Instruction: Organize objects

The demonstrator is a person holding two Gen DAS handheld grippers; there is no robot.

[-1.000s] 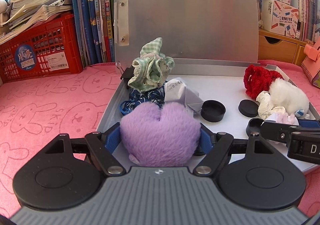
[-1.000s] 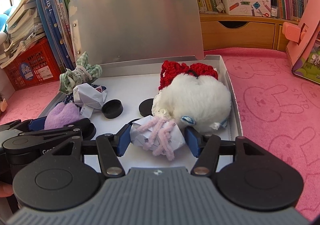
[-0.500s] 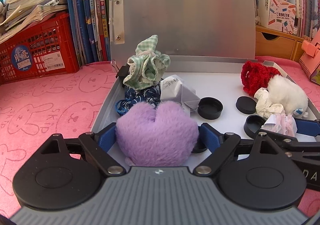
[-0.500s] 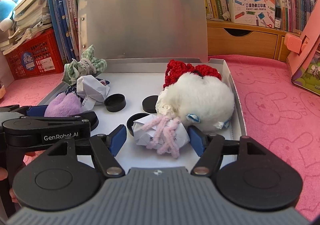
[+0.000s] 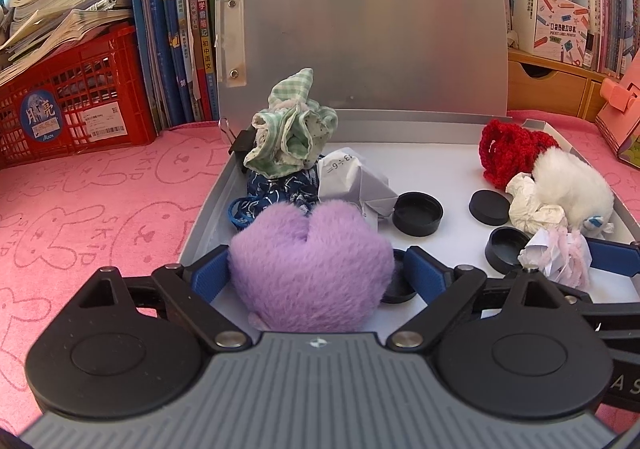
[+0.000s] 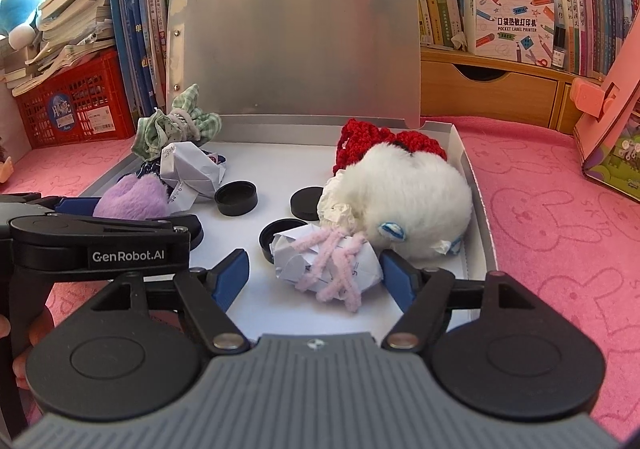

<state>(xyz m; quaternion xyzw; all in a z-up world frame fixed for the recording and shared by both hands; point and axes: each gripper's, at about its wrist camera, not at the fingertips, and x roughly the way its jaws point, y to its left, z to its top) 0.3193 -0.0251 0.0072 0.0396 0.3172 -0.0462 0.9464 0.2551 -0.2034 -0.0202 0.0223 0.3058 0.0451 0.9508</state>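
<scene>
A purple fluffy pom (image 5: 308,265) rests in the near left corner of the shallow silver box (image 5: 206,209). My left gripper (image 5: 316,269) straddles it with jaws opening, and the right pad stands clear of the fur. In the right wrist view, a crumpled paper ball wrapped in pink pipe cleaner (image 6: 326,263) lies on the box floor (image 6: 280,153) between the fingers of my right gripper (image 6: 314,277). Those jaws are apart, with a wide gap on the left side. A white fluffy pom (image 6: 404,197) and red crochet piece (image 6: 360,141) sit just behind it.
Inside the box are a green checked scrunchie (image 5: 292,133), a blue patterned scrunchie (image 5: 276,189), crumpled paper (image 5: 356,181) and several black caps (image 5: 418,209). The lid (image 5: 360,21) stands upright. A red crate (image 5: 72,97), books and a wooden drawer unit (image 6: 492,93) line the back on pink cloth.
Both grippers have opened wider: the left let go of the purple pom, the right of the paper ball. Both things now rest on the box floor.
</scene>
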